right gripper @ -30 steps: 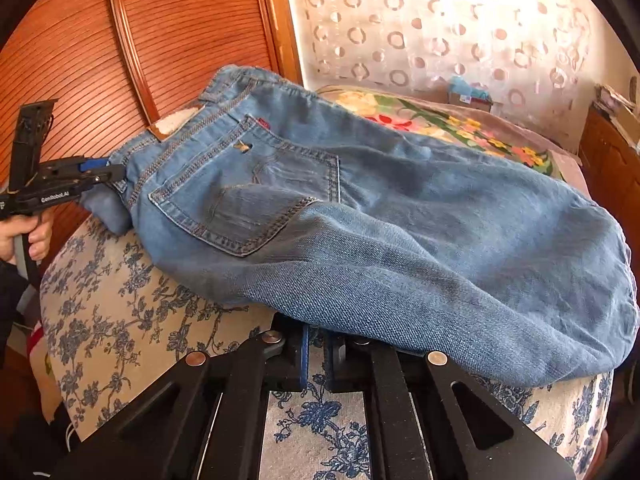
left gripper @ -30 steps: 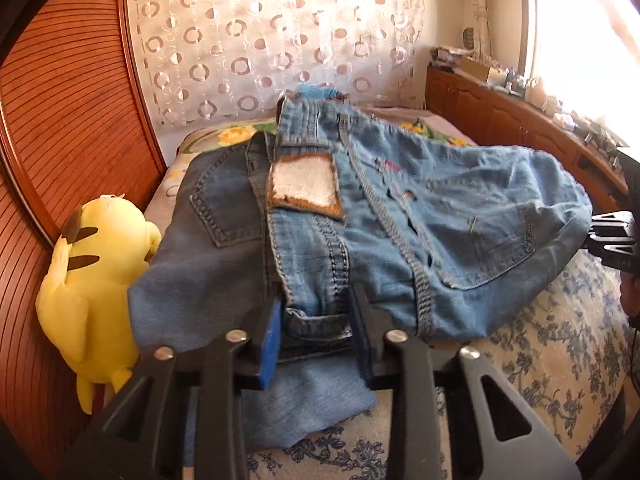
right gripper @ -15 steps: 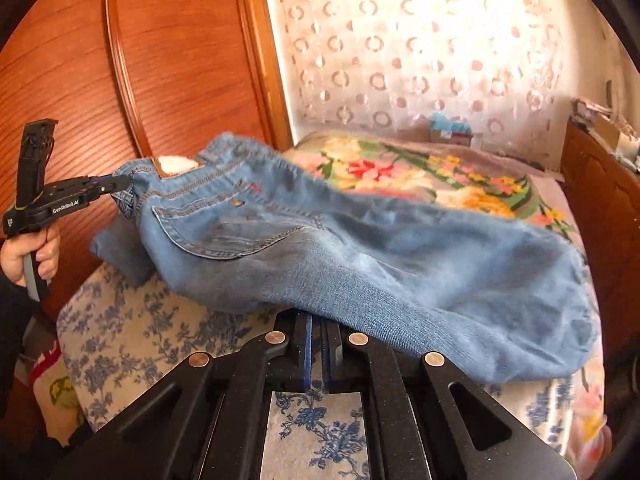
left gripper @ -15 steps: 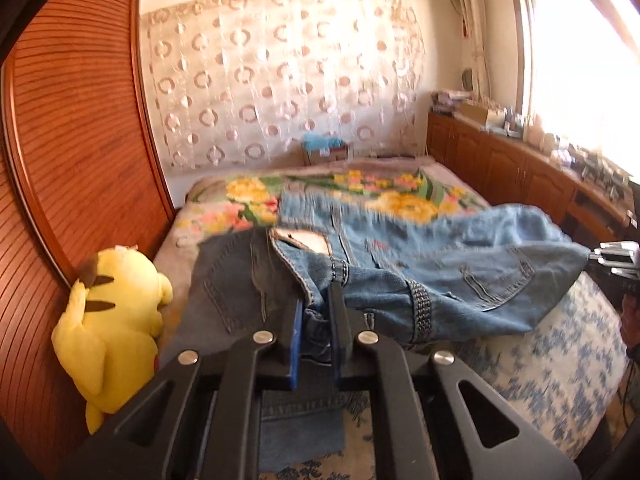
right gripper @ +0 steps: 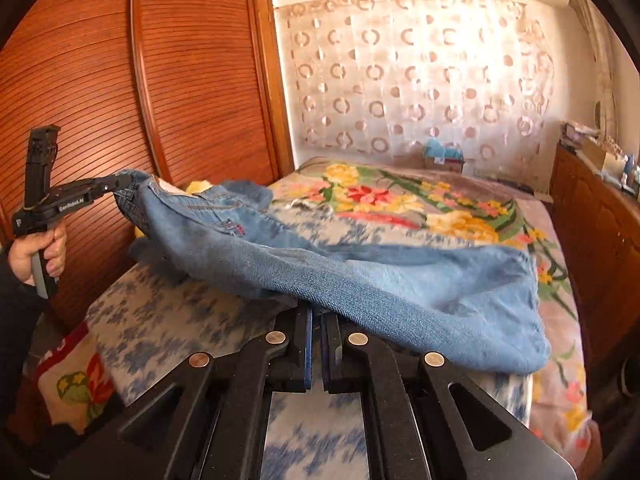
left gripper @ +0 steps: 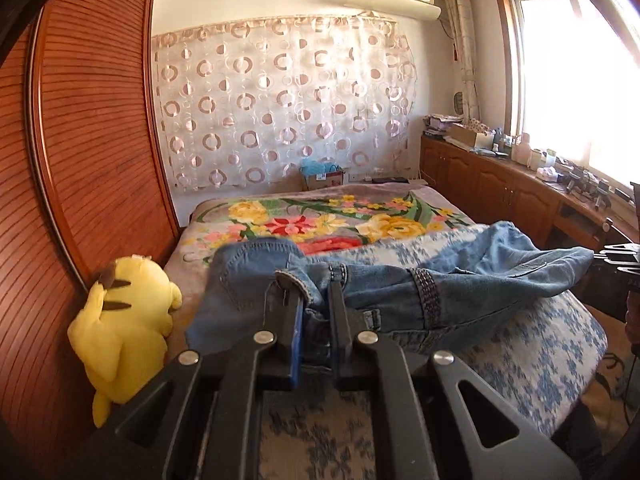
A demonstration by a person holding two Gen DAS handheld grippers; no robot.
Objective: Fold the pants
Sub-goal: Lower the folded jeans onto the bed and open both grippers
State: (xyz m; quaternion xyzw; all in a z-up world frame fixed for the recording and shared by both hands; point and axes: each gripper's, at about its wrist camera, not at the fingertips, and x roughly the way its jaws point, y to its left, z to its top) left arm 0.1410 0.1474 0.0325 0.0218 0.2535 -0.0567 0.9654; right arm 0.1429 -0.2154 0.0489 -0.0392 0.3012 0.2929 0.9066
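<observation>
Blue denim jeans [left gripper: 460, 284] hang stretched between both grippers above the near end of the bed. My left gripper [left gripper: 314, 300] is shut on the waistband end, denim bunched between its pads. In the right wrist view the jeans [right gripper: 380, 280] sag across the frame, and my right gripper [right gripper: 316, 316] is shut on their near edge. The left gripper [right gripper: 120, 182] also shows at the far left of that view, held by a hand [right gripper: 40, 252] and pinching the waistband. The right gripper's black body [left gripper: 620, 258] sits at the right edge of the left wrist view.
A yellow plush toy [left gripper: 128, 320] sits at the bed's left side against the slatted wooden wardrobe [left gripper: 88, 140]. The bed [left gripper: 340, 220] has a flowered blanket and a blue-patterned sheet. Wooden cabinets [left gripper: 500, 192] with clutter run along the right under the window.
Both grippers have risen and pulled back, lifting the jeans off the bed. The left gripper's jaws have closed on the waistband. The cloth now hangs taut and lower in view.
</observation>
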